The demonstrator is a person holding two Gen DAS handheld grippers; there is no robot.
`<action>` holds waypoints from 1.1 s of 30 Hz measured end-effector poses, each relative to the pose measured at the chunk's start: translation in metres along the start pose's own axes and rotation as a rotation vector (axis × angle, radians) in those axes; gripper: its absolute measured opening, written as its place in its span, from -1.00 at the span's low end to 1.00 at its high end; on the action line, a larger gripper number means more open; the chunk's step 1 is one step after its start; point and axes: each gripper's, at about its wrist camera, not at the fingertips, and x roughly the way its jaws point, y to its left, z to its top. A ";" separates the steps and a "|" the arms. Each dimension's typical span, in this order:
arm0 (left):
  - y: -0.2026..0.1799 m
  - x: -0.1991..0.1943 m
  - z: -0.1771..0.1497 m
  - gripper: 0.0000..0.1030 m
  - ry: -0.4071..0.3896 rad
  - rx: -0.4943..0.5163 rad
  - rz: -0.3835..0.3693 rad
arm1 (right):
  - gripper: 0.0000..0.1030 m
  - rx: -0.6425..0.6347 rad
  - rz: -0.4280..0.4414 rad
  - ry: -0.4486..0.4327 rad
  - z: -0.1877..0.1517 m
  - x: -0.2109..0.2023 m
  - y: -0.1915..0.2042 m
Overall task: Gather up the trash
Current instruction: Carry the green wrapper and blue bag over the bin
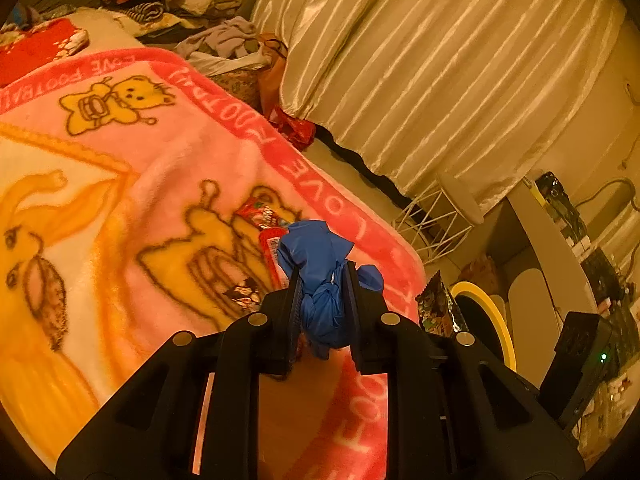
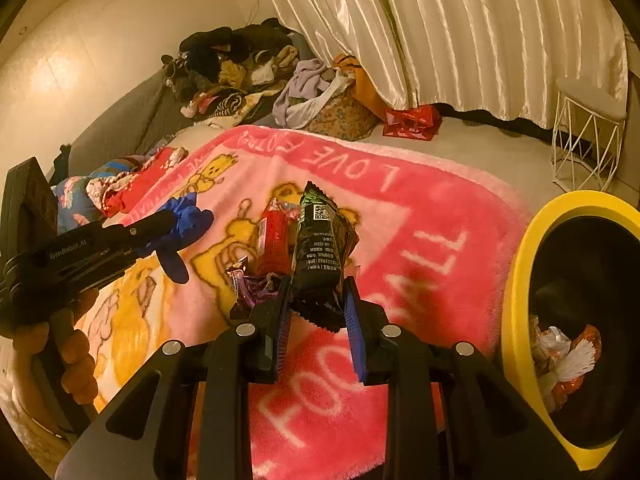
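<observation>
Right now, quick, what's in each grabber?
Left gripper: shut on a crumpled blue plastic bag.
Right gripper: shut on a dark green snack wrapper.

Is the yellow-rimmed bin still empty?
No: in the right wrist view the yellow-rimmed bin already holds crumpled wrappers at its bottom.

Wrappers (image 2: 276,240) on pink blanket (image 2: 420,248)
</observation>
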 end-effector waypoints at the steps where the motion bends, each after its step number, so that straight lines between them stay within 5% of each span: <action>1: -0.003 0.000 -0.001 -0.71 0.000 0.005 -0.002 | -0.53 0.002 0.000 -0.005 0.001 -0.003 -0.001; 33: -0.098 0.016 -0.031 -0.71 0.044 0.225 -0.074 | -0.53 0.089 -0.109 -0.135 0.006 -0.065 -0.054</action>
